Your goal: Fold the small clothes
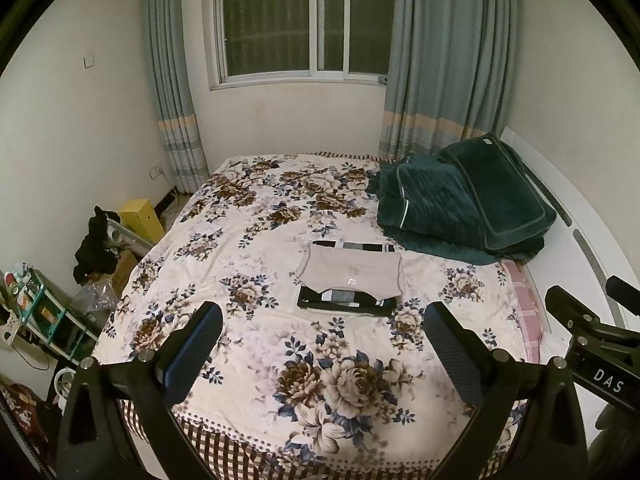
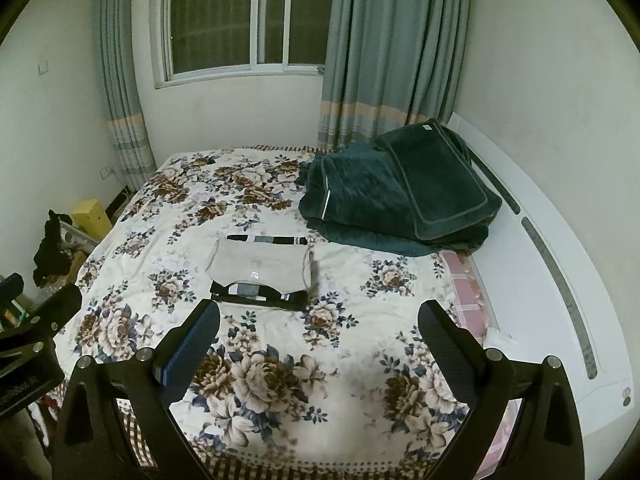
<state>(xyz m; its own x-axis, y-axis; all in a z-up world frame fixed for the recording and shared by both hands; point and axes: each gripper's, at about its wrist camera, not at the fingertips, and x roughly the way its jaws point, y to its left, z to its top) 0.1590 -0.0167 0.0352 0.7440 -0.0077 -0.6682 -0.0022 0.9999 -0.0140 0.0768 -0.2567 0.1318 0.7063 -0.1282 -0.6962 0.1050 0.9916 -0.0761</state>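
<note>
A small beige garment (image 1: 352, 274) lies flat on the floral bed sheet (image 1: 280, 360), on top of a folded black and grey striped garment (image 1: 346, 300). Both show in the right wrist view too, the beige one (image 2: 262, 266) over the striped one (image 2: 260, 294). My left gripper (image 1: 324, 330) is open and empty, held above the near part of the bed, well short of the clothes. My right gripper (image 2: 320, 328) is open and empty at about the same distance. The right gripper's body shows at the left wrist view's right edge (image 1: 592, 336).
A dark green quilt and pillow (image 1: 464, 204) are piled at the far right of the bed. A white headboard (image 2: 560, 280) runs along the right. Boxes, black cloth (image 1: 94, 246) and a shelf (image 1: 40, 312) crowd the floor at the left. A curtained window is behind.
</note>
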